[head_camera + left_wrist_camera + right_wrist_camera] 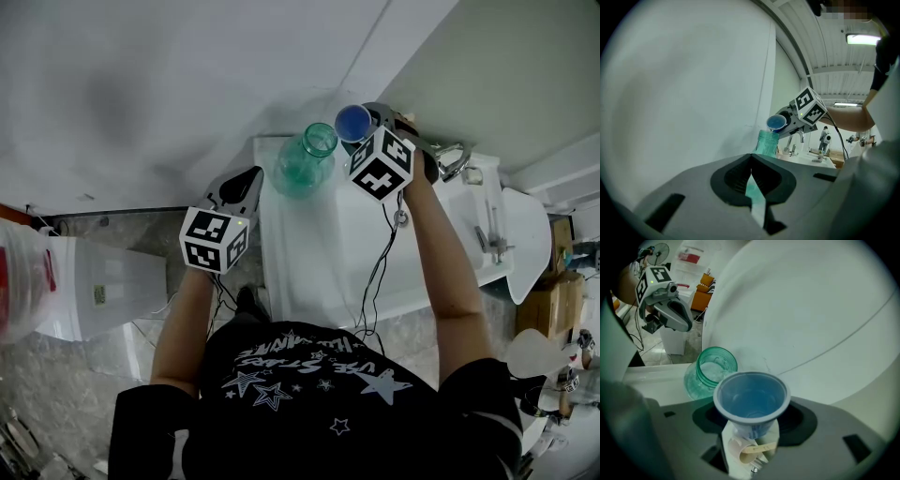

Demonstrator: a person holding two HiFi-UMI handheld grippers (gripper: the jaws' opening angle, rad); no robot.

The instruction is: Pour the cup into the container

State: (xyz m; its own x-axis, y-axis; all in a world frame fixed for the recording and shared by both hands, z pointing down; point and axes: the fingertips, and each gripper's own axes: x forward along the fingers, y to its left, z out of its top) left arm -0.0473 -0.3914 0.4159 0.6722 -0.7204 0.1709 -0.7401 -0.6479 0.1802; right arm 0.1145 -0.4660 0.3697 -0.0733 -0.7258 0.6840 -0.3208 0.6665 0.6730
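Your right gripper (pixel 751 430) has its 2 jaws clamped on the lower wall of the blue cup (pixel 751 397). You look to be at the pour itself: the cup's rim hangs just right of the jar's mouth. Next, bring the lip over that narrow opening and tip slowly. The green glass jar (pixel 711 373) stands at the far left of the white counter (pixel 319 253). I cannot tell what either vessel holds. Your left gripper (pixel 236 187) hangs left of the counter, jaws together, empty.
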